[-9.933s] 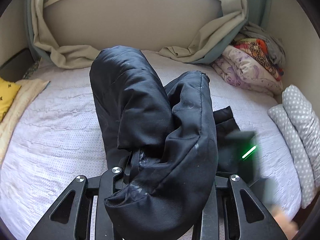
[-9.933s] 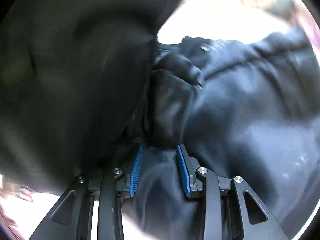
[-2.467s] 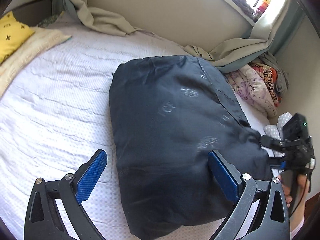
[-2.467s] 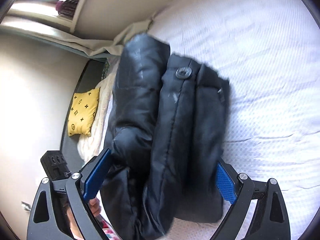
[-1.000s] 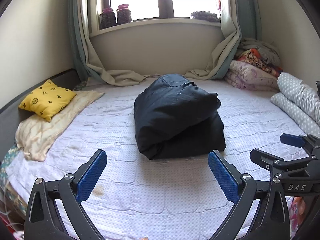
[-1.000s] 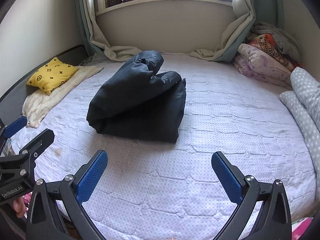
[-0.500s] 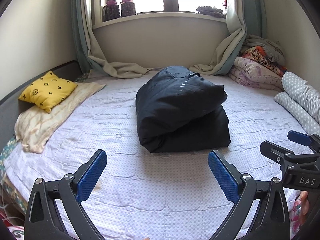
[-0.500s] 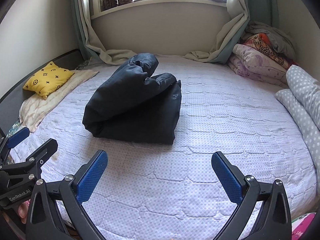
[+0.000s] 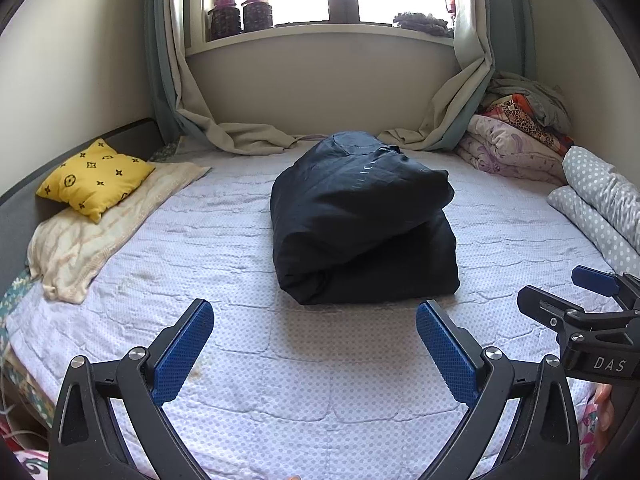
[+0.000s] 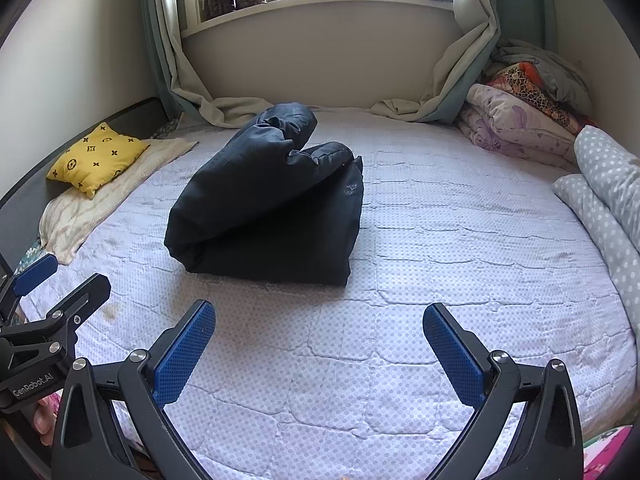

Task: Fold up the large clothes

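Note:
A black padded jacket (image 9: pixel 360 216) lies folded into a thick bundle in the middle of the bed (image 9: pixel 280 380); it also shows in the right wrist view (image 10: pixel 272 204). My left gripper (image 9: pixel 314 344) is open and empty, held back from the jacket over the bed's near part. My right gripper (image 10: pixel 320 344) is open and empty too, also short of the jacket. The right gripper shows at the right edge of the left wrist view (image 9: pixel 580 312). The left gripper shows at the left edge of the right wrist view (image 10: pixel 48 304).
A yellow cushion (image 9: pixel 94 178) lies on a cream blanket (image 9: pixel 100 232) at the left. Folded quilts (image 9: pixel 516 144) and a dotted grey pillow (image 9: pixel 604 204) line the right side. Curtains (image 9: pixel 240 136) pool under the window, where jars (image 9: pixel 240 14) stand on the sill.
Both grippers have drawn a little closer to the bed and the jacket over the last second. Earlier they let go of the folded jacket and pulled back, open.

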Tool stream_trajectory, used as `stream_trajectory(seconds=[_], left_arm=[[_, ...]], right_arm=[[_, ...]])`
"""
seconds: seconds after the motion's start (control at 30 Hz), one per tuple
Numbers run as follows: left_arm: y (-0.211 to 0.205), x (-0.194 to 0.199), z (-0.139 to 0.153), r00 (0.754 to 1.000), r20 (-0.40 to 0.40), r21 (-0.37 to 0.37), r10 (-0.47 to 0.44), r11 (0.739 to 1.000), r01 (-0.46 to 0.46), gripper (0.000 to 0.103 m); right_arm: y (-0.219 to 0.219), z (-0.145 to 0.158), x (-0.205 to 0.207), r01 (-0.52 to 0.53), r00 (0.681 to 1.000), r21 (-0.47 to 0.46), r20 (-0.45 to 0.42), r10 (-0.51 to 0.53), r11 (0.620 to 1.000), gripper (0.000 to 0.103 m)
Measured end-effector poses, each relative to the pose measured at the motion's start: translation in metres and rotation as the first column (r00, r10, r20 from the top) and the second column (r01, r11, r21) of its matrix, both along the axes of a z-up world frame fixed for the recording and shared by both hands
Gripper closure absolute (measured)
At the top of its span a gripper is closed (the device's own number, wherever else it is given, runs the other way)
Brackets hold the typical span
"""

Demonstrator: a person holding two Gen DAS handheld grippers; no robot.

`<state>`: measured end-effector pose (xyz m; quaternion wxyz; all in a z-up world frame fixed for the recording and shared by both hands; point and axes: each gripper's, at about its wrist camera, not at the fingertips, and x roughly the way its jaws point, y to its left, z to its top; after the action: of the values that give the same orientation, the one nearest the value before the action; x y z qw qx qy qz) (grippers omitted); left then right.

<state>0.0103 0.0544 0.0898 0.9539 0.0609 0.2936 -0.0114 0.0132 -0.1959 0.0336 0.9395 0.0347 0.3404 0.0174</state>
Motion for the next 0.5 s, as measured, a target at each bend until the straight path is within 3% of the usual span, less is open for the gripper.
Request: stream_trajectory(seconds=[0.5], left_arm=[[0.0000,-0.0014,0.0015,1.000,0.000,-0.005,0.000,1.000,0.000,0.000]], right_arm=[[0.0000,-0.0016,-0.0020,-0.006,1.000,0.005,-0.002,0.006,1.000,0.000]])
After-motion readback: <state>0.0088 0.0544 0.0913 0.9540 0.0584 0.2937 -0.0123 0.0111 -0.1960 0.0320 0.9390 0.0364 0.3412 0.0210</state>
